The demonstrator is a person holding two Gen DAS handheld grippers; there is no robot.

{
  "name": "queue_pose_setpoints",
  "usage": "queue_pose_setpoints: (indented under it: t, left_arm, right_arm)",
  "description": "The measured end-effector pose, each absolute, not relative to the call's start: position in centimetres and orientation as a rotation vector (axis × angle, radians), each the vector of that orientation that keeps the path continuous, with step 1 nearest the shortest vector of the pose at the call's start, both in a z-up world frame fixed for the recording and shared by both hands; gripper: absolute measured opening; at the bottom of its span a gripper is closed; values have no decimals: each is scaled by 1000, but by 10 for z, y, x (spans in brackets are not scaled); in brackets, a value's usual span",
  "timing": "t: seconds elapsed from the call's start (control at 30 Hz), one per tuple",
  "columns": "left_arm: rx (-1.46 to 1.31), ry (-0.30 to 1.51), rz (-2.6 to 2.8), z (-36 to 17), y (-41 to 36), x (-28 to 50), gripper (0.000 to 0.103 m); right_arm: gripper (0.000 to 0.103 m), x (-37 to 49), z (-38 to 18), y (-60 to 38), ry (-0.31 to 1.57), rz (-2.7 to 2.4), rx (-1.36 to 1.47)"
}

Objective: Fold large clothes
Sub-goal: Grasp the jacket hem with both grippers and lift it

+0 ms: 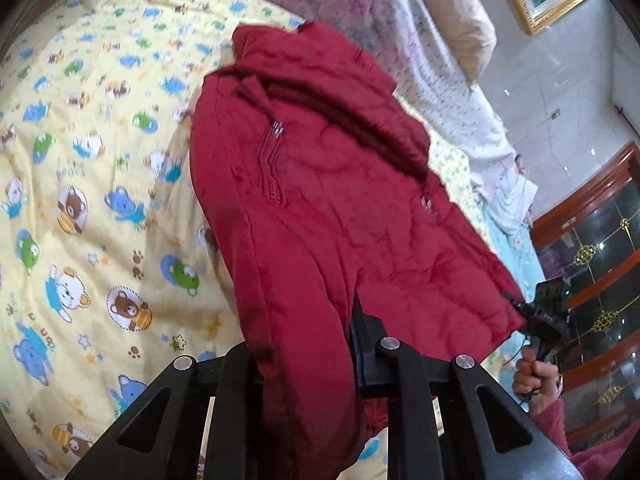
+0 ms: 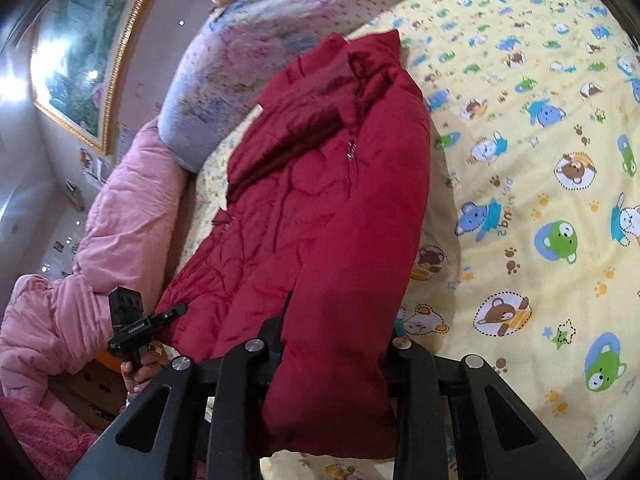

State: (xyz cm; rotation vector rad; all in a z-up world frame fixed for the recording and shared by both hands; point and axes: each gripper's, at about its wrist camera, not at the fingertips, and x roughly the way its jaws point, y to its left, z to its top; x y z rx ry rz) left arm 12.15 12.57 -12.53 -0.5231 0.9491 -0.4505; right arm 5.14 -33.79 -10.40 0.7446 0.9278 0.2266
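Note:
A dark red padded jacket [image 1: 320,200] hangs stretched over the bed, its collar end resting on the yellow cartoon-bear sheet [image 1: 80,140]. My left gripper [image 1: 316,360] is shut on one lower corner of the jacket, and the cloth drapes down over its fingers. My right gripper [image 2: 332,360] is shut on the other lower corner of the jacket [image 2: 328,200]. The right gripper also shows in the left wrist view [image 1: 536,316], pinching the hem edge. The left gripper shows in the right wrist view [image 2: 160,316], doing the same.
A pink quilt [image 2: 120,220] and a floral blanket [image 2: 224,64] lie along the bed's head side, with a pillow [image 1: 452,12]. A framed picture [image 2: 84,52] hangs on the wall. A wooden glass-front cabinet [image 1: 592,264] stands beside the bed.

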Motion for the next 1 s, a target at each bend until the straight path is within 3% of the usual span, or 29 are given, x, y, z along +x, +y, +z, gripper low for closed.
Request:
queue_pose_setpoints:
  t: [0.37,0.73,1.0]
  left_arm:
    - [-449,795,-528,-76,129,116,17]
    - [-503,700,-463,-30,134,209,18]
    - [-519,718,-398,-20,113,275,19]
  right_arm:
    - [24,58,-66,-355,719,359,808]
    - [23,153,-12,-379,612,295,724]
    - [23,218,-11,-392,652,238,704]
